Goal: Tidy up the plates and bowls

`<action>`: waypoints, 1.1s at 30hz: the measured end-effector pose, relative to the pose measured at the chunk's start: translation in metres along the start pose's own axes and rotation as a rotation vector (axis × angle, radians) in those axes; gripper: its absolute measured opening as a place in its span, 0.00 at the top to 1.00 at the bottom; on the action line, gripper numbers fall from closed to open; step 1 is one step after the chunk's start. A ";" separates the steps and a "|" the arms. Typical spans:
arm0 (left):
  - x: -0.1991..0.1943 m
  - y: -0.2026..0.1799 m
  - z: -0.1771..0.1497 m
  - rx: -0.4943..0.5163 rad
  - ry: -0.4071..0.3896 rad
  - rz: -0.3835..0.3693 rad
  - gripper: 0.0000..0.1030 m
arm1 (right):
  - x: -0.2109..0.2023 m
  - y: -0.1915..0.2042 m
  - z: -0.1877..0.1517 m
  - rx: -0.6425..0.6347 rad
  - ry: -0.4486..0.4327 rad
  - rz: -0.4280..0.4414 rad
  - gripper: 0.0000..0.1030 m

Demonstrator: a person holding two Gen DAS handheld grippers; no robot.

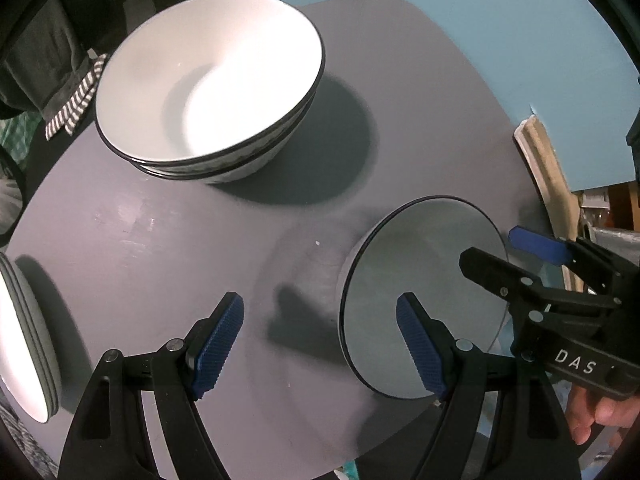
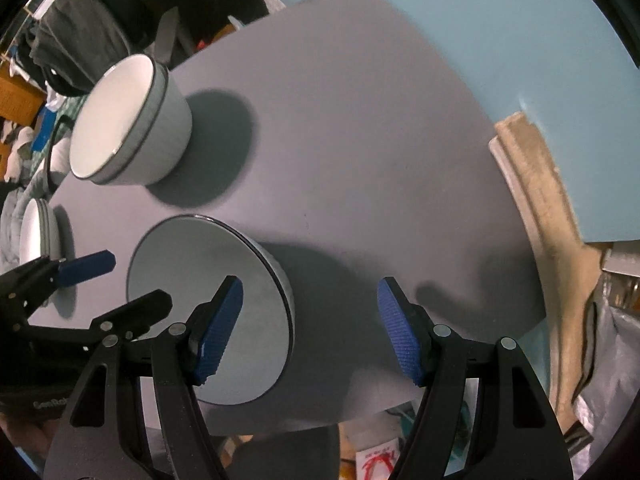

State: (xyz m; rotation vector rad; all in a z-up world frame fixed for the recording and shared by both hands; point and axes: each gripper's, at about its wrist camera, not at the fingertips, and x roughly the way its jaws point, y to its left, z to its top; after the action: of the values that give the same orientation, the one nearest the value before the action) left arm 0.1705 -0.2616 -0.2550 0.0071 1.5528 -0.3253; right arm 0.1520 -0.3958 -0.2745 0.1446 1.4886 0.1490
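Note:
A stack of white bowls (image 1: 208, 84) with dark rims stands at the far side of the grey table (image 1: 160, 240). A stack of white plates (image 1: 24, 340) sits at the left edge. A single shaded bowl (image 1: 424, 300) rests near the front. My left gripper (image 1: 320, 344) is open above that bowl's left rim, one finger over its inside and one over bare table. My right gripper (image 2: 310, 328) is open above the right rim of the same bowl (image 2: 208, 304), straddling it likewise. Neither pad visibly touches it. Each gripper shows in the other's view: the right gripper (image 1: 504, 252), the left gripper (image 2: 108, 284).
Dark clothing and a striped cloth (image 1: 76, 104) hang beyond the table's far left. A beige padded edge (image 2: 532, 216) runs along the right side. Bare tabletop (image 2: 360, 140) lies between the bowl stack (image 2: 132, 120) and the right edge. The plates (image 2: 38, 232) are close to the left gripper.

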 end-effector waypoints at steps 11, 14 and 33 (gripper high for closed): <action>0.009 0.006 -0.004 -0.017 0.011 -0.021 0.36 | 0.015 -0.002 -0.006 0.011 0.035 0.043 0.46; 0.010 0.012 -0.004 -0.035 0.023 -0.041 0.46 | 0.015 -0.001 -0.013 0.016 0.047 0.055 0.55; 0.029 0.014 0.006 -0.023 0.071 -0.129 0.91 | 0.016 0.001 -0.015 0.022 0.090 0.085 0.92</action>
State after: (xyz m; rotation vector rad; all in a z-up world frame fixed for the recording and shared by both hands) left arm 0.1786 -0.2552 -0.2857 -0.1005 1.6307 -0.4123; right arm 0.1383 -0.3918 -0.2911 0.2213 1.5746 0.2104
